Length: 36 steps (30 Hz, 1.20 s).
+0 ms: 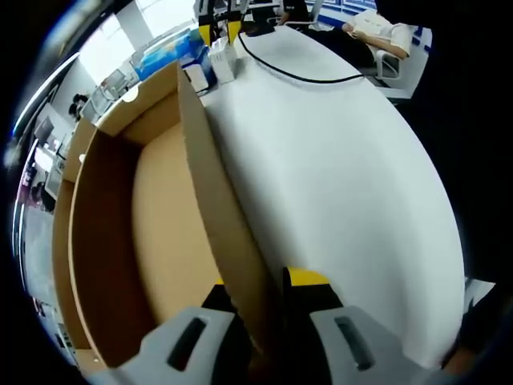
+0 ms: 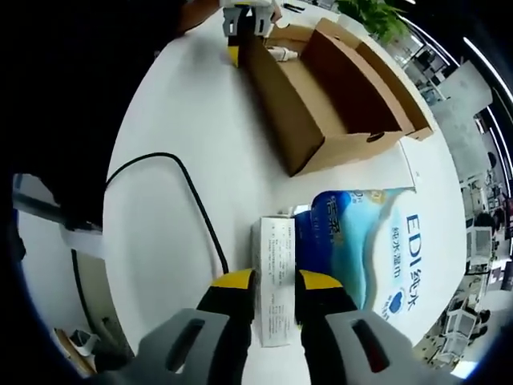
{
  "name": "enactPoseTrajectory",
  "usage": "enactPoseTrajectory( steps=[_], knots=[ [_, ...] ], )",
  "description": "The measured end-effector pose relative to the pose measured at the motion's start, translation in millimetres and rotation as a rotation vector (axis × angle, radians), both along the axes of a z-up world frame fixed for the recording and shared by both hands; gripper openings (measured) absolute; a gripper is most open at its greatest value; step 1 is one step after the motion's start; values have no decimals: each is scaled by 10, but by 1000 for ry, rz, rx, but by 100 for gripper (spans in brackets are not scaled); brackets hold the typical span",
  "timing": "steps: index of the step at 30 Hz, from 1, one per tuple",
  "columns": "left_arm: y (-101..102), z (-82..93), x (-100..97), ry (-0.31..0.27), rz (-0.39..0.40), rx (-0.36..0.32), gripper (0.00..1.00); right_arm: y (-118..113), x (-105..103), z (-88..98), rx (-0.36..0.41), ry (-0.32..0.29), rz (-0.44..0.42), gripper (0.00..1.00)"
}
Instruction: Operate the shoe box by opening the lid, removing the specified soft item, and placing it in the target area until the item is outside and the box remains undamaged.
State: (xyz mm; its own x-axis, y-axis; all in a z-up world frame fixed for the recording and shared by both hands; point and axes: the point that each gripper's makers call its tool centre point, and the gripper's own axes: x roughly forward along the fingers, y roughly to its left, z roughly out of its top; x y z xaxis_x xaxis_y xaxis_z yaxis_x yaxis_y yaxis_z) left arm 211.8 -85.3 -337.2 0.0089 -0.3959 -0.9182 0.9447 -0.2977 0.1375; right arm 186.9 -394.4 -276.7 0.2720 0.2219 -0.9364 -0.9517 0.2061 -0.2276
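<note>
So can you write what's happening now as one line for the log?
left gripper: shut on box wall | right gripper: around small white carton, grip unclear | wipes pack beside it | shoe box: open

In my left gripper view the shoe box (image 1: 120, 241) runs off the bottom edge and its near wall hides my jaw tips, while in my right gripper view the wet-wipe pack (image 2: 377, 241) print is too small to read.
</note>
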Motion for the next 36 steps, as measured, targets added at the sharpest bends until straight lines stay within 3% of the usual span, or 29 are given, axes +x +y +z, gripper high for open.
enactPoseTrajectory(
  steps=[5, 9, 11, 15, 19, 23, 25, 27, 29, 30, 31, 36],
  knots=[
    [1, -1, 1, -2, 0, 0, 11, 208, 15, 219, 88, -57, -57, 22],
    [0, -2, 3, 0, 3, -1, 11, 314, 8, 422, 114, -87, -110, 25],
    [0, -3, 4, 1, 4, -2, 11, 473, -12, 548, 166, -98, -127, 26],
    [8, -4, 1, 3, 3, -3, 11, 862, -4, 815, 239, -144, -80, 27],
    [25, -7, -3, 4, -3, -1, 11, 1156, 130, 1002, 279, -177, -78, 29],
    [18, -7, -5, 5, -10, -1, 11, 1554, 453, 1213, 427, -187, -162, 30],
    [12, -6, -4, 6, -11, -2, 11, 1687, 561, 1252, 495, -156, -218, 31],
    [4, -6, -4, 3, -17, -1, 11, 1856, 658, 1246, 583, -77, -290, 31],
    [1, -6, -5, 2, -18, -1, 11, 1892, 682, 1239, 598, -62, -303, 31],
    [-5, -7, -5, 5, -18, -1, 11, 1978, 803, 1184, 619, -41, -343, 31],
    [-11, -7, -5, 8, -17, -1, 11, 2018, 901, 1075, 584, -41, -362, 32],
    [-23, -12, -2, 6, -20, -1, 11, 2271, 1028, 886, 578, -12, -358, 35]
  ],
)
